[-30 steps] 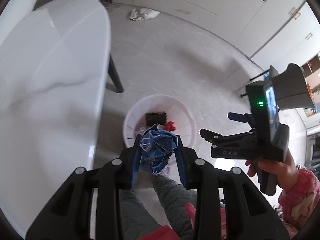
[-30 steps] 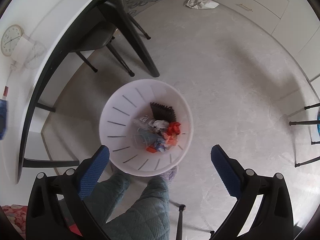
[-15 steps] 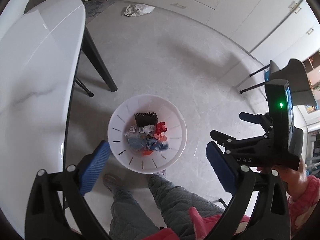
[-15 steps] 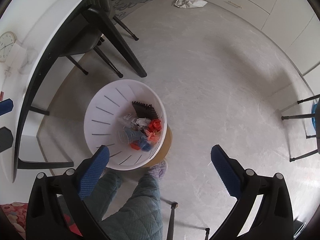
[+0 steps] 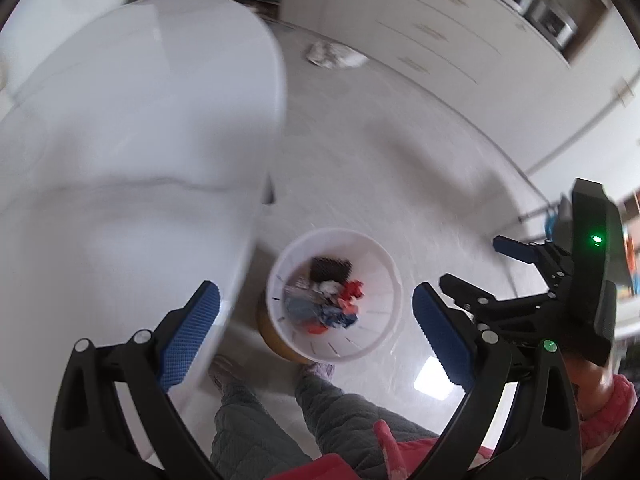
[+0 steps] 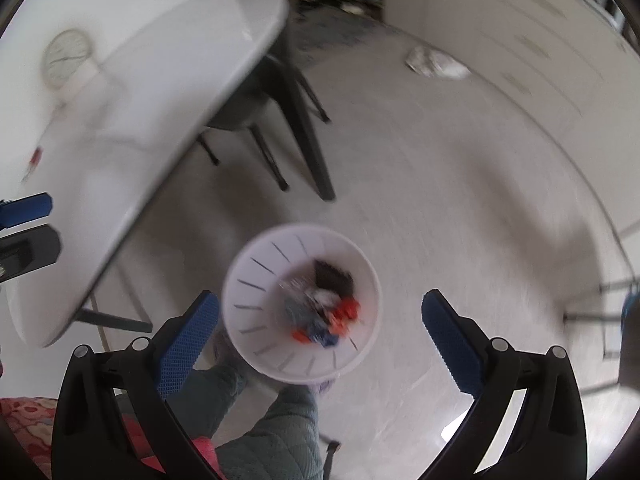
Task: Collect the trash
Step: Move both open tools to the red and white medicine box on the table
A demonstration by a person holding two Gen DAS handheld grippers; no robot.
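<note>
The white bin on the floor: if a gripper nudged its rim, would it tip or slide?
The white bin looks like thin slotted plastic holding only a little crumpled trash, so probably light. On the smooth floor it would likely slide; a high rim push might tip it.

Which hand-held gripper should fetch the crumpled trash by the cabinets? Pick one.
Either, narrowly right. Both left and right are open and empty above the bin; the trash lies far across the floor.

Upright white bin (image 5: 384, 344) on floor, crumpled trash (image 5: 326, 308) inside.
</note>
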